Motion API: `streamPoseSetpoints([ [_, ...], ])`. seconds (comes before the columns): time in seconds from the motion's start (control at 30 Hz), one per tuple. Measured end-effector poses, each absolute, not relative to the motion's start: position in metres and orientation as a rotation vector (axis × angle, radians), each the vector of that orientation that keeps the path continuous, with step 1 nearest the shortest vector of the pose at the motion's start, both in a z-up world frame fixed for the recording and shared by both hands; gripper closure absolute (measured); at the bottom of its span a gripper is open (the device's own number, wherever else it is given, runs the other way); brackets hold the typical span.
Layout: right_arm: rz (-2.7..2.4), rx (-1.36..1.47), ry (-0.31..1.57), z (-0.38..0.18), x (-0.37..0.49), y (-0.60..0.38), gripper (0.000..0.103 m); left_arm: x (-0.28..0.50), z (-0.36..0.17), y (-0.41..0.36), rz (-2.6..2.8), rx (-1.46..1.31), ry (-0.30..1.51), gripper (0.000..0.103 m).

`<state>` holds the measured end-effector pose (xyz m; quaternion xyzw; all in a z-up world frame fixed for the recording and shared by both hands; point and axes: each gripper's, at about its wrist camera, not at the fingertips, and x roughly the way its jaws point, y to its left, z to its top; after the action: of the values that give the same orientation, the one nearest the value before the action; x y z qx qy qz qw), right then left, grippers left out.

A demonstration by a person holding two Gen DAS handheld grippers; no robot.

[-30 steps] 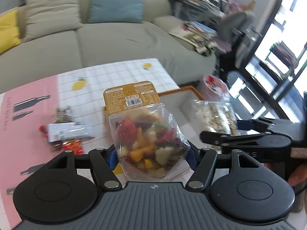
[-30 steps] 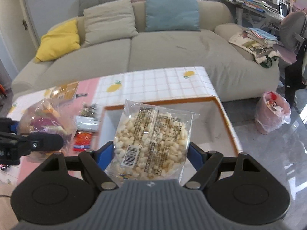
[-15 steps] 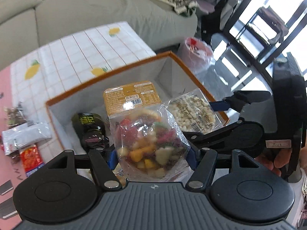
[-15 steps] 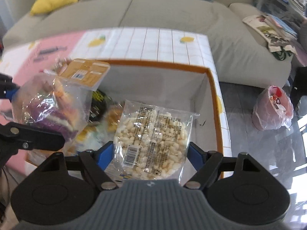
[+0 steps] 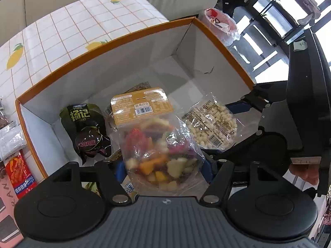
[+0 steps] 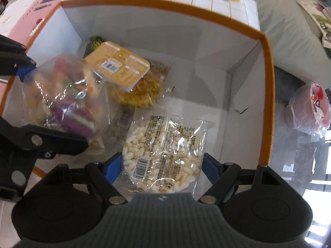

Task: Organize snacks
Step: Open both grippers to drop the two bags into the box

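Two snack packets are held over one open white cardboard box with an orange rim, one per gripper. Left gripper: a clear bag of mixed dried fruit with an orange header card sits between the blue-padded fingers; the jaws are opening, though the bag's lower sides are touching both pads. Right gripper: a clear packet of white puffed pieces is clamped across its width by the fingers, hanging above the bare right part of the box floor. Inside the box, below and left of the fruit bag, lie a dark green packet with white lettering and a yellow ridged snack in clear wrap; both occupy the left half, directly beneath the fruit bag. Outside the box, on the desk's tiled lemon-print cloth, a red sachet and a silvery packet lie beside the left wall. A pink bin bag stands on the floor beyond the right wall.
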<state>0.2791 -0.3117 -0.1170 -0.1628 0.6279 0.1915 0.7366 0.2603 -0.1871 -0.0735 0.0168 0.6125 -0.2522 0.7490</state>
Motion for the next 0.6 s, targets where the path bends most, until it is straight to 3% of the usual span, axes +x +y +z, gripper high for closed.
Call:
streamPoseSetpoints([
  [0.1,0.422,-0.361,1.394,-0.121,0.282,-0.308,0.023,0.26,-0.075,-0.184,-0.553,0.011,1.344,0.014],
  [0.23,0.415,-0.359,1.403,-0.123,0.287,-0.306,0.021,0.261,-0.071,-0.184,-0.585,-0.021,1.327,0.012],
  [0.37,0.397,-0.38,1.385,-0.121,0.287,-0.307,0.017,0.257,-0.059,-0.182,-0.585,-0.03,1.289,0.001],
  [0.6,0.368,-0.381,1.358,-0.105,0.281,-0.312,0.01,0.25,-0.041,-0.17,-0.571,-0.065,1.236,0.0],
])
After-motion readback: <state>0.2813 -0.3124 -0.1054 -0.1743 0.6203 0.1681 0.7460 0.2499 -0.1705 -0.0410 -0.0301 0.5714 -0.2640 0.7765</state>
